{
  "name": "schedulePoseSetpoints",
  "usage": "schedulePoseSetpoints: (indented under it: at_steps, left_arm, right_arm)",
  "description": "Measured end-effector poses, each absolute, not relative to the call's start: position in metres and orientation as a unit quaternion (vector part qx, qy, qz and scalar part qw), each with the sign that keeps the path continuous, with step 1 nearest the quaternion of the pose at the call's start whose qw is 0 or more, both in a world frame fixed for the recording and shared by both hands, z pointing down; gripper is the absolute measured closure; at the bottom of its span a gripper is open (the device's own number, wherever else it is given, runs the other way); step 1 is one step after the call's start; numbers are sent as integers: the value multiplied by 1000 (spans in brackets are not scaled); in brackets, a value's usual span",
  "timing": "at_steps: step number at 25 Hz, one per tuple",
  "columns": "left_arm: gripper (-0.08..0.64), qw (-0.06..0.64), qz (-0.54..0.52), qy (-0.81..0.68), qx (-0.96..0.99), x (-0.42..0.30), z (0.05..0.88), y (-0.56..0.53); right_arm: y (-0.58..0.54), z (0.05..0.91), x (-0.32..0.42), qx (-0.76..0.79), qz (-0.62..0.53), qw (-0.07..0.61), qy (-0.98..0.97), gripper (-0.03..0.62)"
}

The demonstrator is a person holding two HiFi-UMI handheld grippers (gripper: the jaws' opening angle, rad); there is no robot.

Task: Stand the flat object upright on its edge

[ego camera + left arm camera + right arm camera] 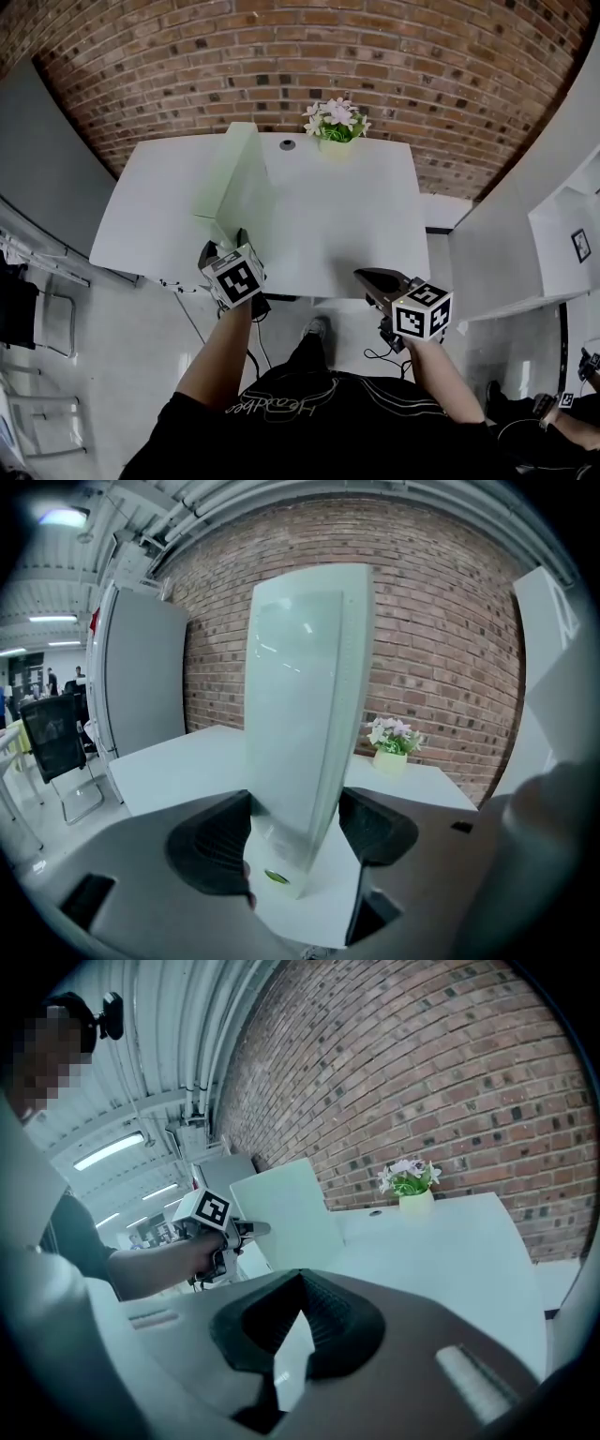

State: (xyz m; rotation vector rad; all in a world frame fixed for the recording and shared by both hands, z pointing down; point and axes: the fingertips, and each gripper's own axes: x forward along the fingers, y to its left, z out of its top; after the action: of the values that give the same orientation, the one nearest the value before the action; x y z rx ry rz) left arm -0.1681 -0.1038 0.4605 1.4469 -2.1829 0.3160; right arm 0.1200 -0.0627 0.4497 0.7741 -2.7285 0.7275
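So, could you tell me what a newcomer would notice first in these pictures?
The pale green board stands on its edge on the white table, clamped at its near end by the left gripper. A small flower pot sits at the table's far edge, before the brick wall.
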Motion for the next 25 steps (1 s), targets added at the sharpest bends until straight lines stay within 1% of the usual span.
schedulePoseSetpoints:
  at_steps: [6, 9, 12, 25]
  left_arm:
    - [261, 241, 108, -810, 523, -173, 463, -155]
    - [261, 250, 111, -812, 515, -178, 461, -177]
    - [261, 241, 108, -815, 516, -183, 462, -203]
    - [259, 234, 105, -825, 503, -195, 460, -294]
  right_arm:
    - [-114, 448, 127, 278, 252, 107, -921, 587]
    - [-136, 455, 127, 287, 257, 118, -915, 586]
    - [-156, 464, 126, 289, 270, 123, -910, 586]
    - [-220, 492, 122, 296, 305, 133, -896, 586]
